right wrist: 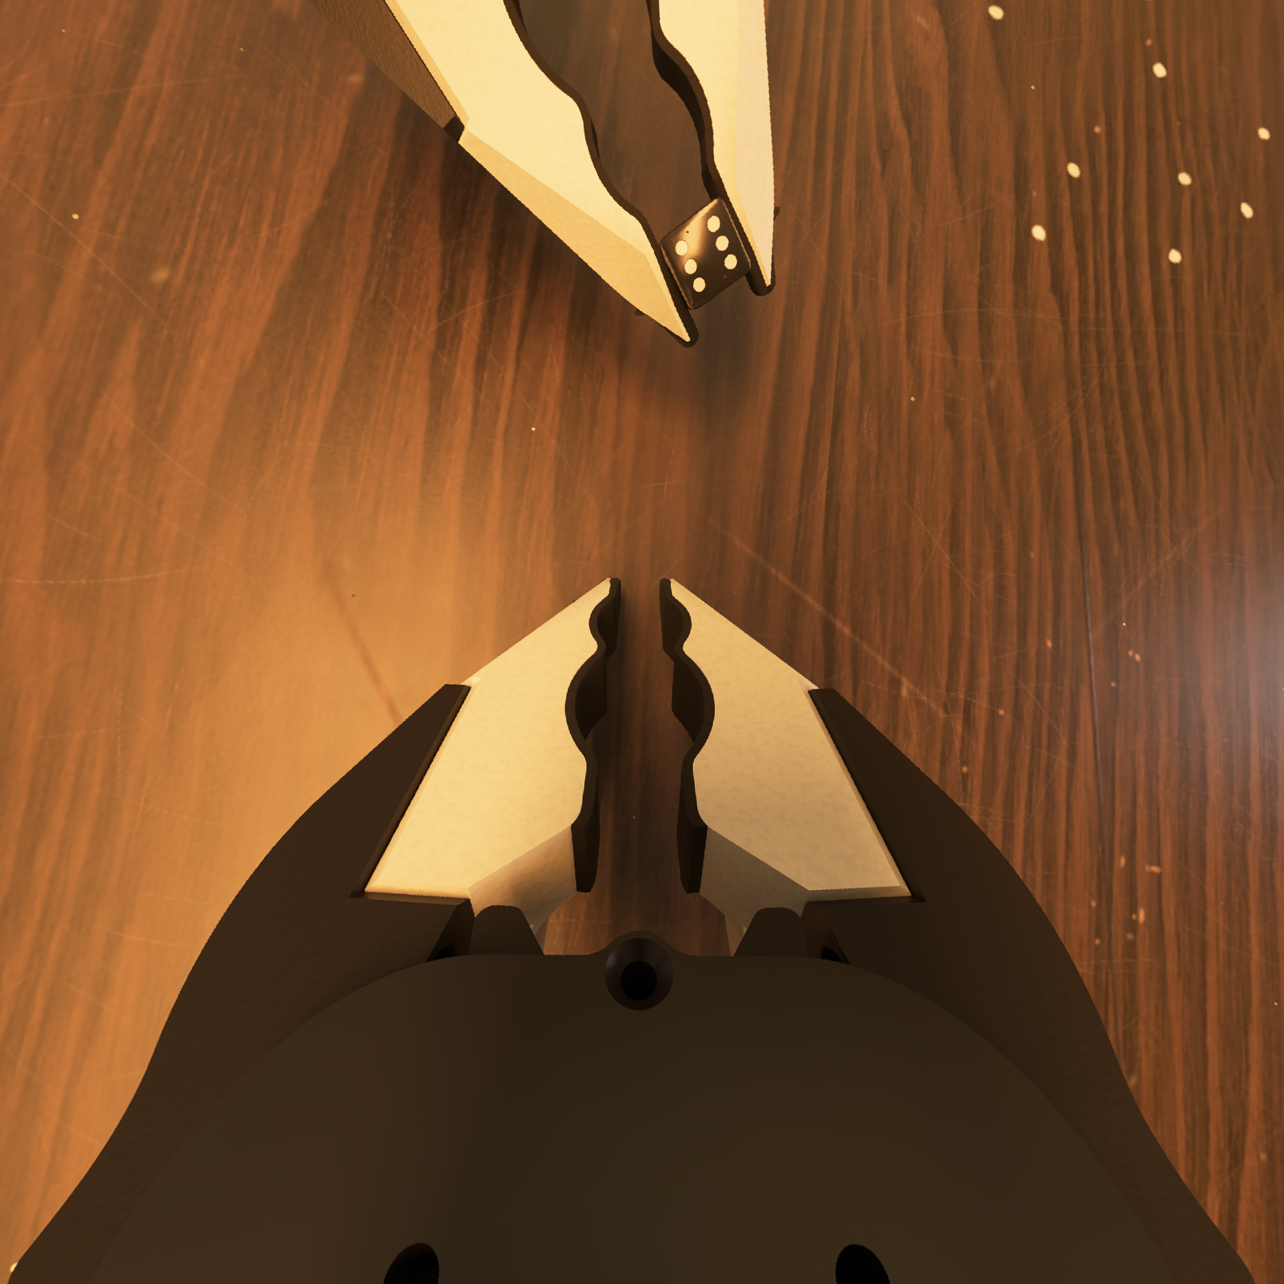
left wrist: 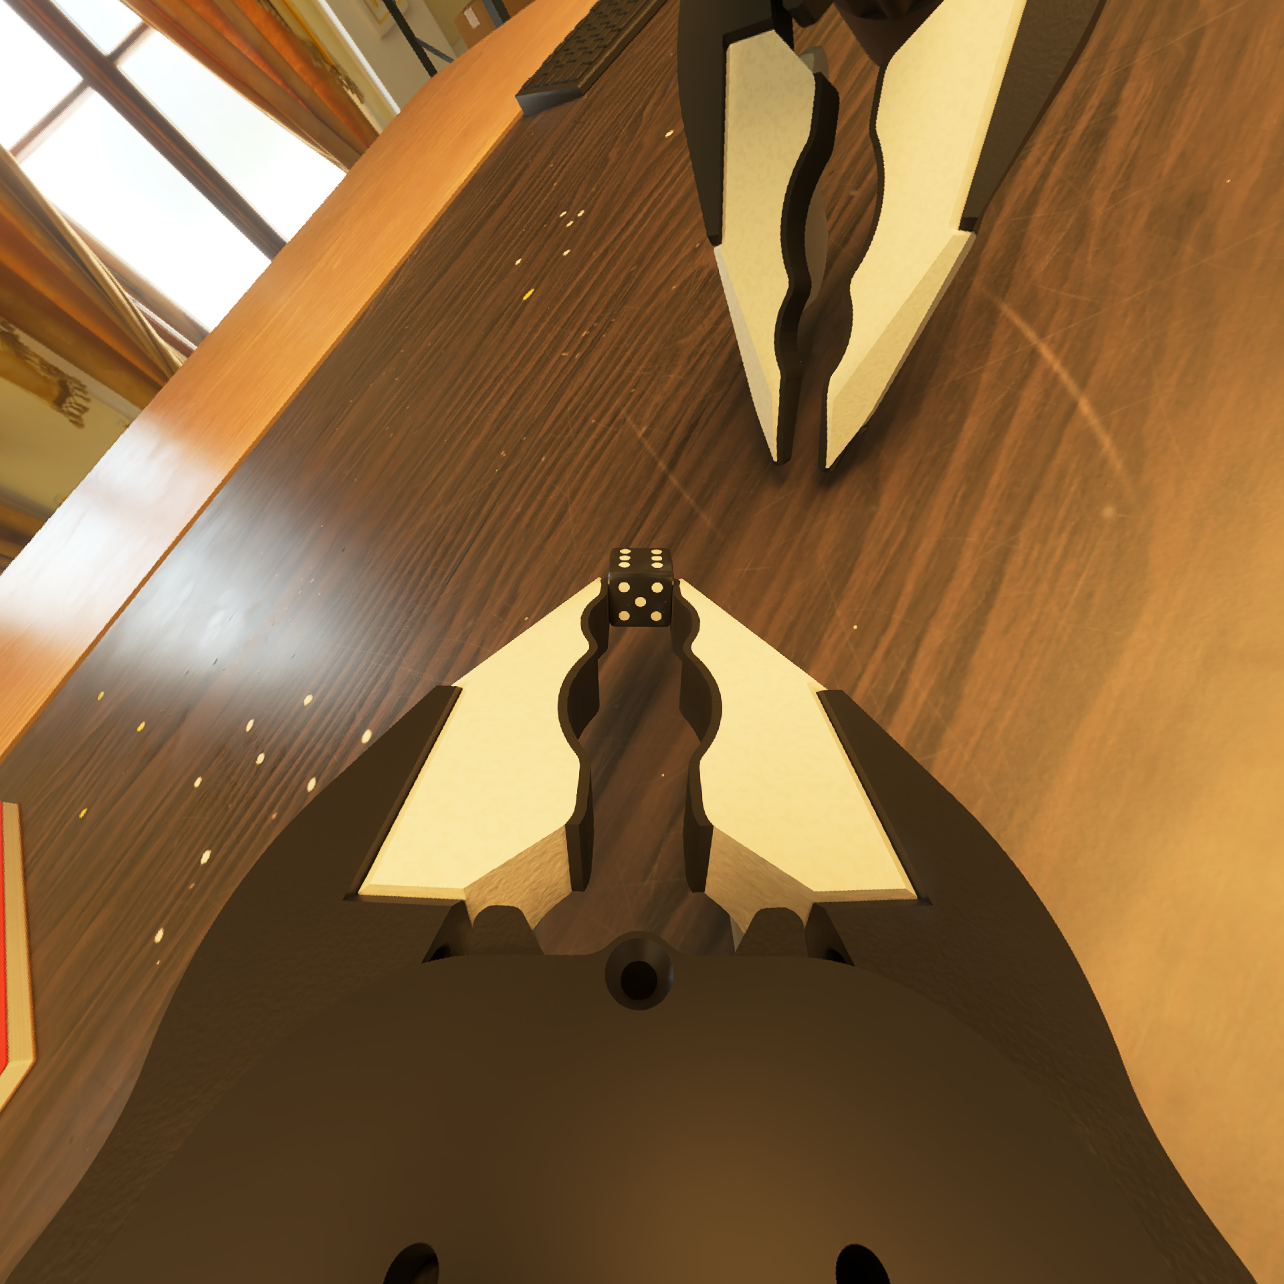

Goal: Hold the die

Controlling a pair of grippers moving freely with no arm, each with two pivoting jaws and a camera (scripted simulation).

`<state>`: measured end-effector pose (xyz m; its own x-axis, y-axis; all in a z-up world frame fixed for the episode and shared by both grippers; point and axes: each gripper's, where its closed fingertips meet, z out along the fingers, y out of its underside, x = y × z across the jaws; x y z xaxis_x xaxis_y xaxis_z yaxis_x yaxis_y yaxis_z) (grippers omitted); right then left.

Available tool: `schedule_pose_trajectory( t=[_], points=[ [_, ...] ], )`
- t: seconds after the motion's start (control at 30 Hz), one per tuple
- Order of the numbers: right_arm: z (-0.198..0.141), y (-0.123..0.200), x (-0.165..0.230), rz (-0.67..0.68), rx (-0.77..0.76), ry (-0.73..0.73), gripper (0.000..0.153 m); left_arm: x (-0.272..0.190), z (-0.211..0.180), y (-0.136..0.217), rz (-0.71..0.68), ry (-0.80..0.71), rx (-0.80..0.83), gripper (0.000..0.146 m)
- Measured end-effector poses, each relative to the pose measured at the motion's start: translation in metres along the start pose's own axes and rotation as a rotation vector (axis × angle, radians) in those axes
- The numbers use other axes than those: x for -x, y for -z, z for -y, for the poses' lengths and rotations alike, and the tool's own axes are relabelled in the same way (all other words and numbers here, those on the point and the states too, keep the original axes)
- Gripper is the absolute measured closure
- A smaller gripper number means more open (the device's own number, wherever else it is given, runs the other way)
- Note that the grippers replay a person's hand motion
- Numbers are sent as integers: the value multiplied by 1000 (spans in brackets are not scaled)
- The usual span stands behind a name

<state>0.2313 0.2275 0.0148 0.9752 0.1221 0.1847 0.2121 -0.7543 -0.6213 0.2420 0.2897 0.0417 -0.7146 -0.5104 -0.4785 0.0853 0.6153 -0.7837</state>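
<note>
Two cream-and-brown two-finger grippers face each other above a dark, grained wooden table [left wrist: 1042, 625]. The left gripper [left wrist: 640, 582] has its jaws clenched on a small black die with pale pips [left wrist: 640, 597], pinched right at the fingertips. In the right wrist view the same die [right wrist: 709, 253] sits squarely between those tips, one six-pip face turned outward. It seems lifted clear of the table, though the gap beneath it is hard to judge.

The right gripper [right wrist: 639, 582] carries nothing: its jaws stand slightly parted, a narrow slit between the tips, and it hangs well apart from the die.

Judging by this, the grasp is made and the holding step is in hand. The next move calls only for steady pressure and a level pose, since the die is caught near the very ends of the fingers and could slip or twist out if the grip eases.

Farther off lie a black keyboard [left wrist: 590, 48] by the table's edge and a red-covered book [left wrist: 10, 959].
</note>
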Motion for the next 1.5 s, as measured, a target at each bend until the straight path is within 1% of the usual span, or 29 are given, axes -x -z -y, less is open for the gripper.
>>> schedule_pose_trajectory(
  t=[0.4,0.73,0.8,0.9,1.03,1.13,1.27,1.4,1.43,1.5],
  points=[
    [-4,1,-9,-51,14,-10,143,-1,0,0,-6,-6,2,130],
    [-5,0,-23,-152,25,-10,146,-2,0,-1,-10,-10,3,130],
    [-5,1,-22,-132,12,-23,146,-2,0,-1,-9,-8,2,130],
    [2,5,-18,-78,-53,-69,146,-2,0,0,-11,-6,1,130],
    [11,11,-16,-49,-124,-94,146,-4,2,0,-24,-1,-8,130],
    [26,15,-14,-18,-227,-127,145,-6,5,1,-40,14,-30,130],
    [44,16,-14,31,-348,-233,145,-7,10,3,-49,25,-64,130],
    [48,12,-15,66,-389,-304,145,-7,18,6,-60,40,-118,130],
    [50,12,-15,88,-405,-347,145,-8,21,8,-63,42,-145,130],
    [58,16,-13,179,-464,-465,145,-7,25,10,-60,36,-187,130]
  ],
)
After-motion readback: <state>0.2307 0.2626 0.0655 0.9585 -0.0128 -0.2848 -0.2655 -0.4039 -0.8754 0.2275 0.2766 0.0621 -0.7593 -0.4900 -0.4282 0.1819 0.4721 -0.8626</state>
